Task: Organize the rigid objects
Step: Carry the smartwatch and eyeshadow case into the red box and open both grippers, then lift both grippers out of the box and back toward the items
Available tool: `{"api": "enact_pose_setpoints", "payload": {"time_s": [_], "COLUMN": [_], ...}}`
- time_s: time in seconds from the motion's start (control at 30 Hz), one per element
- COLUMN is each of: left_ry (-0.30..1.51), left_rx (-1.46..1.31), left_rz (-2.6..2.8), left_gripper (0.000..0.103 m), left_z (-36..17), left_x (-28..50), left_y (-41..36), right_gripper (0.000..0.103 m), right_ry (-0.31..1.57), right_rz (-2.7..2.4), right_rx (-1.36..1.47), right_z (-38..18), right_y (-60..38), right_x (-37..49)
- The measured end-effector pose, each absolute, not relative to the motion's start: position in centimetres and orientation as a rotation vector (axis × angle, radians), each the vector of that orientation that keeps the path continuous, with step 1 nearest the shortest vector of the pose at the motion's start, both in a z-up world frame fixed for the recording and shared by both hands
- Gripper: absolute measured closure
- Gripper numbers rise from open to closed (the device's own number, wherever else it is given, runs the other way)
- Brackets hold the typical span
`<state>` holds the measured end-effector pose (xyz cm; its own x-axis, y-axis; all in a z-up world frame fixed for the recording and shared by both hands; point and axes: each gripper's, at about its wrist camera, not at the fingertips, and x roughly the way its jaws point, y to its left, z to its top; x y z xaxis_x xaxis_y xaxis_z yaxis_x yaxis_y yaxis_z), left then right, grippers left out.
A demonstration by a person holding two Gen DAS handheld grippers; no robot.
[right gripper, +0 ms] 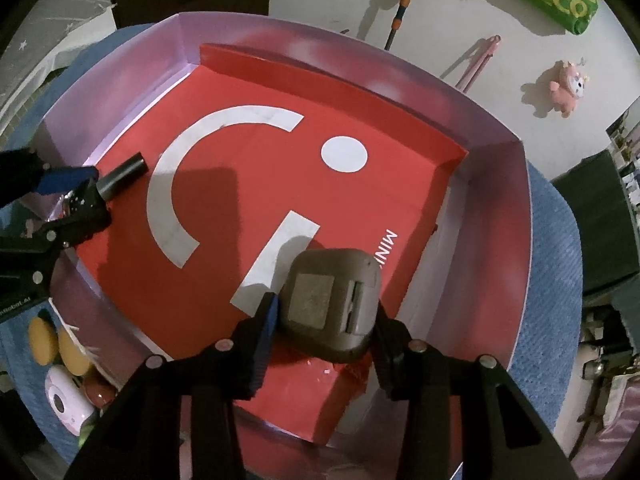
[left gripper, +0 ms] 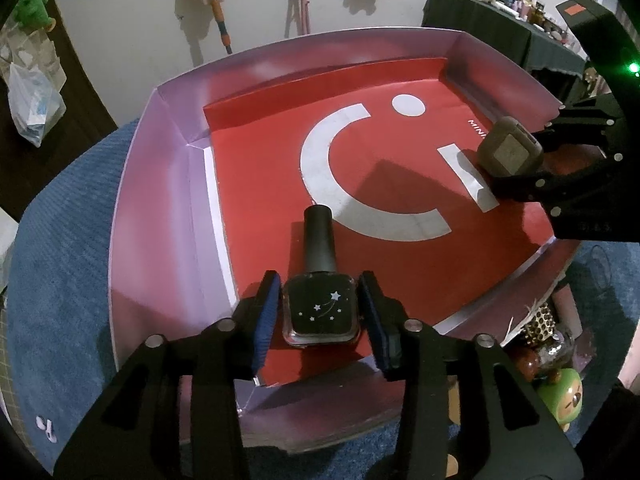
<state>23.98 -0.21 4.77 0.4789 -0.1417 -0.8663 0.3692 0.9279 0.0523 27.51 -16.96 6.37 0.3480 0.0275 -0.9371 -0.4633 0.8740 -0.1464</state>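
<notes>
A dark nail polish bottle (left gripper: pixel 320 312) with small white stars and a long black cap lies flat on the red floor of a shallow lilac-walled box (left gripper: pixel 160 200). My left gripper (left gripper: pixel 319 280) straddles its glass body, with a thin gap showing at each blue pad, so it is open. In the right wrist view only the bottle's cap (right gripper: pixel 124 174) shows past the left gripper (right gripper: pixel 86 188). My right gripper (right gripper: pixel 326 304) is shut on a brown rounded case (right gripper: pixel 332 300), held just above the red floor near the box's right wall (right gripper: pixel 492 260). The left wrist view shows this case (left gripper: pixel 506 148) in the right gripper (left gripper: pixel 520 156).
The box rests on a blue textured cloth (left gripper: pixel 60 280). Small trinkets crowd the near side outside the box: a green figure (left gripper: pixel 560 400), yellow rounds (right gripper: pixel 44 340) and a pink-white gadget (right gripper: pixel 64 404). A white curved logo (left gripper: pixel 332 184) marks the box floor.
</notes>
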Motion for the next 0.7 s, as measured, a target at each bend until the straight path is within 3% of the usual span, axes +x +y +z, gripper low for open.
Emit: {"api": "enact_pose_setpoints", "payload": {"time_s": [0.2, 0.27, 0.4, 0.47, 0.57, 0.7], "left_ry": [1.007, 0.992, 0.936, 0.906, 0.851, 0.772], "left_rx": [0.22, 0.21, 0.191, 0.168, 0.13, 0.079], "left_rz": [-0.337, -0.338, -0.337, -0.328, -0.335, -0.333], "left_gripper": [0.053, 0.049, 0.038, 0.032, 0.032, 0.026], "left_z": [5.3, 5.8, 7.3, 8.3, 10.0, 12.3], "left_x": [23.5, 23.2, 22.3, 21.6, 20.1, 17.9], "left_y": [-0.4, -0.4, -0.1, 0.4, 1.1, 1.9], "right_gripper": [0.053, 0.05, 0.031, 0.031, 0.029, 0.022], "right_ry": [1.176, 1.17, 1.137, 1.125, 1.088, 1.017], "right_rz": [0.32, 0.321, 0.314, 0.317, 0.32, 0.332], "right_rx": [-0.448, -0.451, -0.454, -0.435, -0.408, -0.354], "right_z": [6.3, 6.5, 7.3, 7.9, 9.2, 11.8], "right_y": [-16.4, -16.2, -16.1, -16.2, -16.6, -17.2], "right_x": [26.8, 26.5, 25.6, 24.9, 23.8, 21.7]}}
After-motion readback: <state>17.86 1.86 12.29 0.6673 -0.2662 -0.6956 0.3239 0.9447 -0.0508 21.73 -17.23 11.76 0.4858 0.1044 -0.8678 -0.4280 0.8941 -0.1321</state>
